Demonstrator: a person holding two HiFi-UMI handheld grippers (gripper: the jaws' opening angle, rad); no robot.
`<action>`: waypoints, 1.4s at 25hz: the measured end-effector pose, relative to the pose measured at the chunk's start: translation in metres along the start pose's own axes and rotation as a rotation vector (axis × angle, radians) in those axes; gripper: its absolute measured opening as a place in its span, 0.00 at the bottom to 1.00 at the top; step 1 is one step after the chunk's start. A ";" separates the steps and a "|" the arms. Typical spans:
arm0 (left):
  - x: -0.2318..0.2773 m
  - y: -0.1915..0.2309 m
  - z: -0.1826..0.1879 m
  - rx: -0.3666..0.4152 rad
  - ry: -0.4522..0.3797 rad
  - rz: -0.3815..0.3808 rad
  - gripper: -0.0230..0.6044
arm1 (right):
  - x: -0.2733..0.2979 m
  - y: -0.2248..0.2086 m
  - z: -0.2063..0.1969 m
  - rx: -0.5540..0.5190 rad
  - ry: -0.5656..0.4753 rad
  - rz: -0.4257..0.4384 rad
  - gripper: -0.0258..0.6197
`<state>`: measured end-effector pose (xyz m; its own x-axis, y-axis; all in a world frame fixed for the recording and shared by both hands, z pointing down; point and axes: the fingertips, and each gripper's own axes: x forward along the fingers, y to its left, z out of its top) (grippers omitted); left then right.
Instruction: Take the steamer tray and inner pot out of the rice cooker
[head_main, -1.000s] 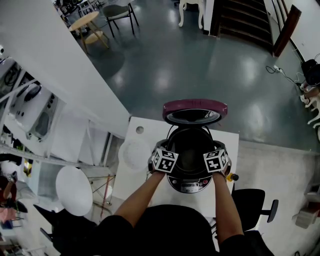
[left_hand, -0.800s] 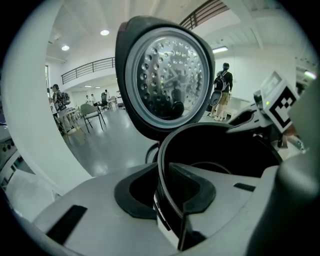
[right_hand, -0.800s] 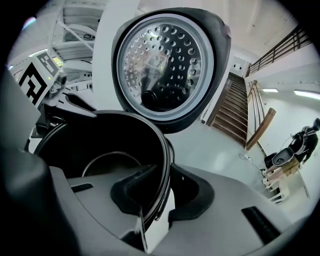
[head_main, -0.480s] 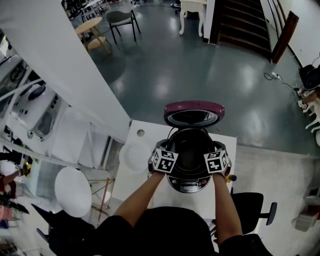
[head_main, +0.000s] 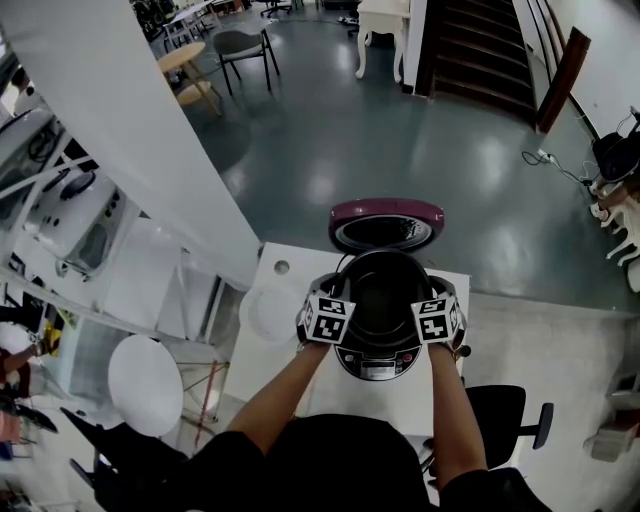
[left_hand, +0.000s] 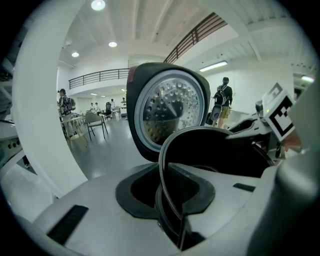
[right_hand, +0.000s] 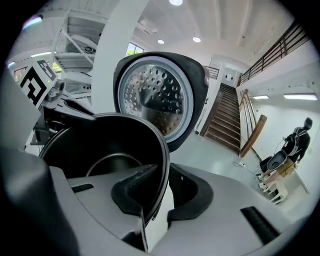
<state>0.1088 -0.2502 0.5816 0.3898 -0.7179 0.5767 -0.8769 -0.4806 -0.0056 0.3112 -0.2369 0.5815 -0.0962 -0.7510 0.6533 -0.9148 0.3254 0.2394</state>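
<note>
Your left hand-held gripper (left_hand: 167, 194) is clamped on the left rim of the inner pot (head_main: 385, 298). Your right hand-held gripper (right_hand: 161, 194) pinches the opposite rim, its jaws having just been closing on it. The pot is at the mouth of the rice cooker (head_main: 378, 371) on the bench (head_main: 268, 358), in front of the raised lid (head_main: 387, 222).

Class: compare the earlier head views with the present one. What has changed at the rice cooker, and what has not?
The left gripper and right gripper, each clamped on the rim of the pot, have raised it a little out of the cooker. The right gripper's jaws have just been closing further on the rim. The lid stays open and the tray stays beside the cooker.
</note>
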 end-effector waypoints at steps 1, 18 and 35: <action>-0.003 0.000 0.002 -0.006 -0.007 -0.002 0.12 | -0.002 -0.001 0.003 -0.003 -0.008 -0.004 0.13; -0.047 0.004 0.036 -0.025 -0.118 -0.007 0.11 | -0.048 -0.002 0.045 -0.030 -0.100 -0.060 0.13; -0.092 0.062 0.021 -0.098 -0.148 0.051 0.11 | -0.051 0.062 0.083 -0.071 -0.149 0.012 0.13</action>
<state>0.0243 -0.2248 0.5111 0.3745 -0.8100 0.4512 -0.9171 -0.3954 0.0514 0.2271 -0.2266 0.5030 -0.1691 -0.8218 0.5441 -0.8835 0.3711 0.2859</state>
